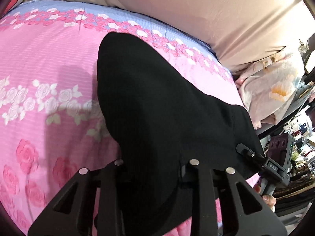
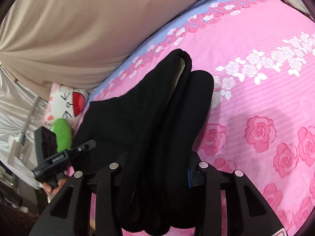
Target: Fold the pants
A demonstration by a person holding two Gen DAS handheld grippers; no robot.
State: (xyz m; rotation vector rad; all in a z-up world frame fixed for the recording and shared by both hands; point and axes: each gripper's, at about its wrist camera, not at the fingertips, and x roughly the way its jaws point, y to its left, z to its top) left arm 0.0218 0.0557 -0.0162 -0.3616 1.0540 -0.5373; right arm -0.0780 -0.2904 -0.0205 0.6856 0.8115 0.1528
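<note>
Bed with pink rose-print bedspread (image 1: 49,63), blue band of small roses along its far edge, black pants (image 1: 157,102) lying on it ahead of the left gripper (image 1: 153,169), beige pillow (image 1: 216,19) beyond them, floral bedding beside its edge.

Each camera rides on its own gripper and looks forward and steeply down along the fingers, very close to the black pants (image 1: 157,108) on the pink rose bedspread (image 1: 49,63). The left wrist view faces the far beige curtain (image 1: 196,9), with the right gripper (image 1: 248,153) at its right edge. The right wrist view catches the left gripper (image 2: 82,147) at its left. Both views share the pants, bedspread and curtain.
</note>
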